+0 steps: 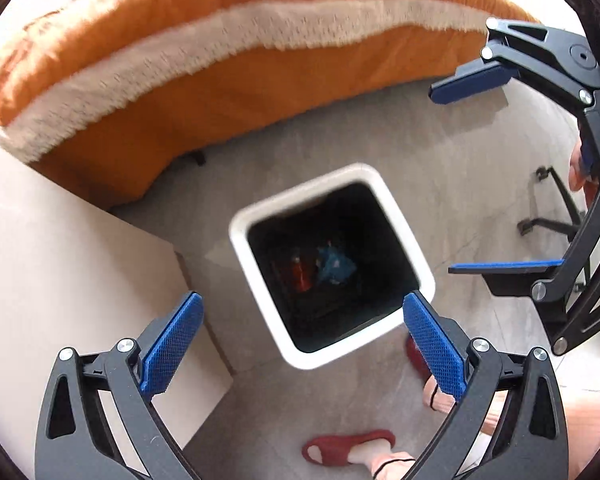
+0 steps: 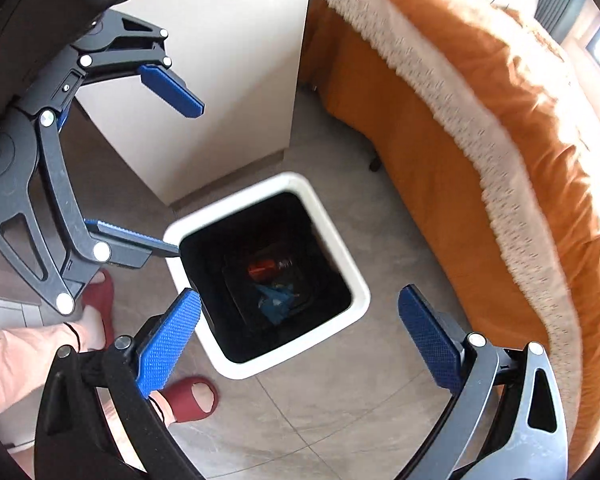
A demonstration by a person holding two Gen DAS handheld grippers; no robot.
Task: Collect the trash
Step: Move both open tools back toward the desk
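A white square bin (image 1: 408,232) with a black inside stands on the floor below both grippers; it also shows in the right wrist view (image 2: 340,236). At its bottom lie a red bottle-like item (image 1: 300,274) and a crumpled blue wrapper (image 1: 336,266), seen too in the right wrist view as the red item (image 2: 262,269) and blue wrapper (image 2: 276,300). My left gripper (image 1: 302,328) is open and empty above the bin's near rim. My right gripper (image 2: 300,320) is open and empty above the bin. Each gripper shows in the other's view, open.
An orange bed cover with a cream fringe (image 1: 220,36) runs along the far side. A white cabinet (image 2: 220,60) stands beside the bin. The person's feet in red slippers (image 2: 192,396) are on the grey tiled floor (image 2: 320,420). Chair legs (image 1: 556,208) stand at the right.
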